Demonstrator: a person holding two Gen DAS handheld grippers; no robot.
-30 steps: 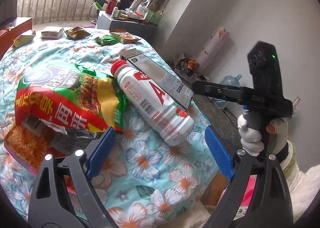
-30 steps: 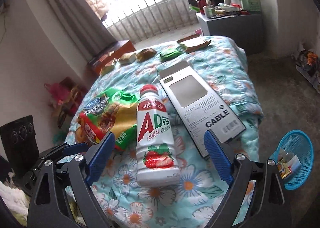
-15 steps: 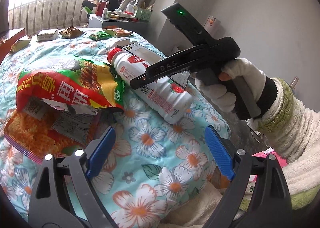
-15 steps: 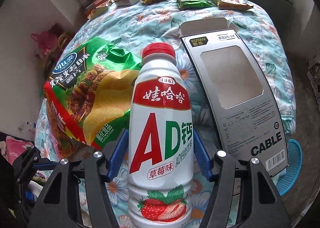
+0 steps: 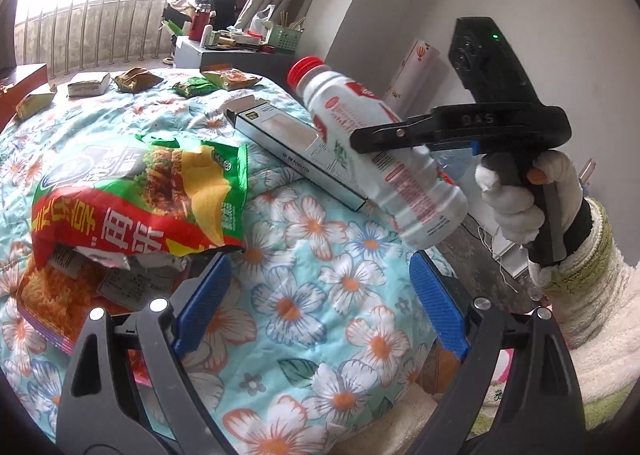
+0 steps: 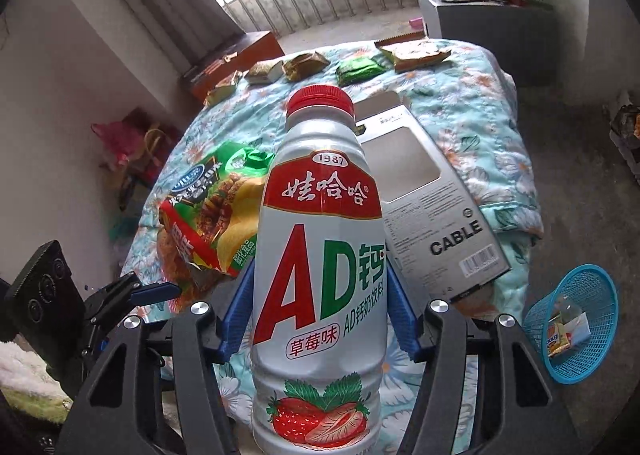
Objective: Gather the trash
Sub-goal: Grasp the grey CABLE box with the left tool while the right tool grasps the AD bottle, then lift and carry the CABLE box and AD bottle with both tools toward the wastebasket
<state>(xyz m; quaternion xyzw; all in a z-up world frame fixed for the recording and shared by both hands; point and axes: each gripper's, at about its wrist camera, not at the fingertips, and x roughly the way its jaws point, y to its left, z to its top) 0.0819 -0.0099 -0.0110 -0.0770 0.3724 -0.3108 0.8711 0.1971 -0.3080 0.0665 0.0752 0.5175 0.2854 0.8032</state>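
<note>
A white milk-drink bottle [image 6: 320,255] with a red cap and a strawberry label hangs tilted above the flowered bedspread [image 5: 320,315]. My right gripper [image 6: 320,303] is shut on it, blue pads pressed on both sides of its body. In the left wrist view the bottle [image 5: 384,159] is clear of the bed, clamped by the right gripper [image 5: 360,143], which a white-gloved hand [image 5: 512,195] holds. My left gripper [image 5: 320,295] stands open low over the bedspread with nothing between its pads. A crumpled green-and-red chip bag [image 5: 140,191] lies just beyond its left pad.
A grey cable box [image 6: 432,215] lies flat on the bed near its right edge. Several small wrappers [image 6: 360,69] sit along the far side. A blue mesh basket [image 6: 572,319] with some trash stands on the floor at the right. A cluttered cabinet [image 6: 480,15] is behind the bed.
My right gripper went from open around the lying bottle to shut on it, then raised it off the bedspread. The left gripper stayed nearly in place.
</note>
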